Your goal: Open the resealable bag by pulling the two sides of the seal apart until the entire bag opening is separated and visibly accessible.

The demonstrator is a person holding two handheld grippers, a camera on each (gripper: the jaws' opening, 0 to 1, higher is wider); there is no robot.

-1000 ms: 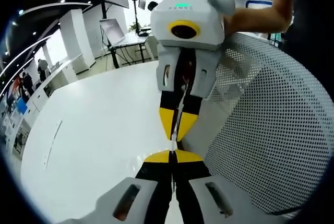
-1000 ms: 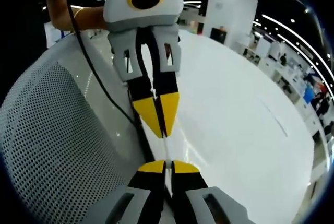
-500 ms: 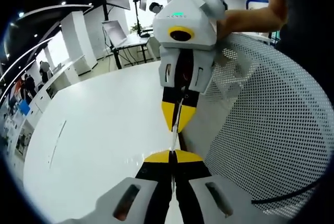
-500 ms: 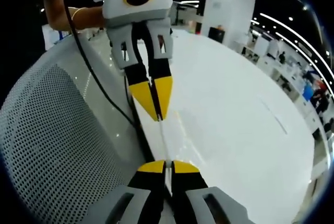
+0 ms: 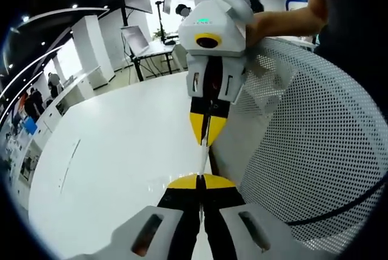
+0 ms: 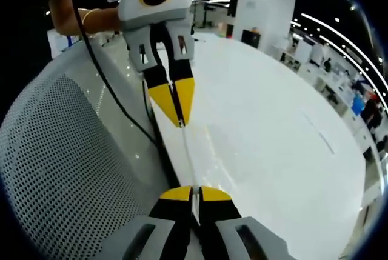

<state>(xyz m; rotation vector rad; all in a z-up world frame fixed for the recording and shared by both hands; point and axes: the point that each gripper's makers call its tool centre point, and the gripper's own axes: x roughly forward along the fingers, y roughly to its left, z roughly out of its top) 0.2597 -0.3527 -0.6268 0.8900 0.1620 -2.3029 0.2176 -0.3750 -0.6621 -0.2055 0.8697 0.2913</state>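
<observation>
Pulling evenly looks like the way to do this step well: both grippers should draw straight away from each other, keeping their pinch firm so the thin plastic does not slip out before the seal gives along its whole run.

Starting on the left side, the left gripper [image 5: 200, 182] has its yellow-tipped jaws pressed together on the near edge of the resealable bag [image 5: 203, 162], a clear film seen edge-on as a pale line running forward from between the fingers. Further along that line, the right gripper [image 5: 206, 140] faces it, jaws also closed on the film. From the right gripper view, the same arrangement mirrors: the right gripper [image 6: 191, 194] pinches its edge, and the left gripper [image 6: 177, 122] clamps the far one, with the resealable bag [image 6: 188, 154] stretched taut between the two sets of fingertips.

The bag's long axis seems to run from one pinch to the other, above the white table [image 5: 109, 151], though the film is too thin to say whether the seal has parted. A perforated white chair back [image 5: 315, 139] stands just beside the grippers.
</observation>
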